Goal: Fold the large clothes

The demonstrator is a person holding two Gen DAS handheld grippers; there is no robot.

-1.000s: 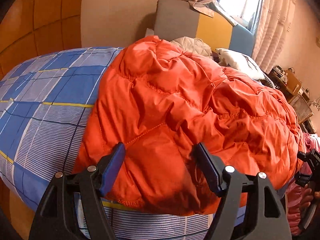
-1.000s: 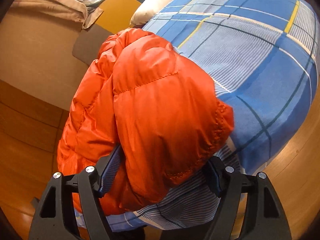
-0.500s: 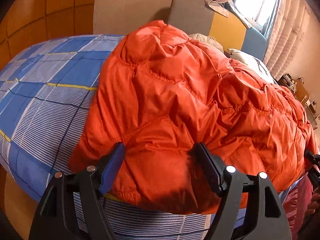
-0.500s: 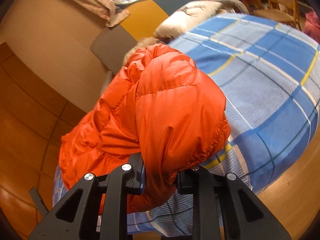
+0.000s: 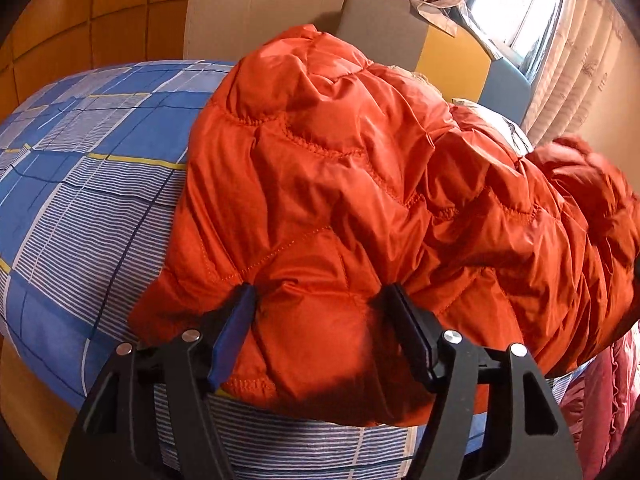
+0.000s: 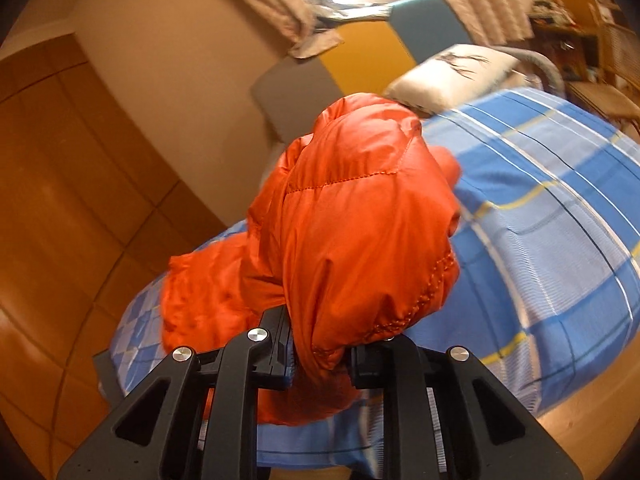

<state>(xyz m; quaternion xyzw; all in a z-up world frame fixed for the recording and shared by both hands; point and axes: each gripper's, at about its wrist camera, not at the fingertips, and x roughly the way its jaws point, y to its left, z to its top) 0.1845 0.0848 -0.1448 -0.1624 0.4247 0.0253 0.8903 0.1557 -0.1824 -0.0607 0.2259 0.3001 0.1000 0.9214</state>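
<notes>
orange quilted jacket (image 5: 340, 208) lies heaped on the blue checked bedspread (image 5: 88, 184), its near hem hanging toward the near edge of the bed. the left gripper (image 5: 324, 332) has its jaws on either side of a thick fold of that hem; they are closing, and the fabric bulges between the blue-padded fingers (image 5: 232, 332), though whether the pads already press firmly is hard to judge from this angle. in the right wrist view the right gripper (image 6: 318, 354) is clamped on a bunched edge of the same jacket (image 6: 360, 232), jaws narrowing further, and the padded cloth stands lifted above the bedspread (image 6: 552, 216) in a tall lump. at the far end of the bed sit a white pillow (image 6: 448, 72) and a grey, yellow and blue headboard (image 6: 360, 56). curtains (image 5: 560, 48) hang at the far right beside a bright window. a wooden wall (image 6: 72, 152) fills the left.
</notes>
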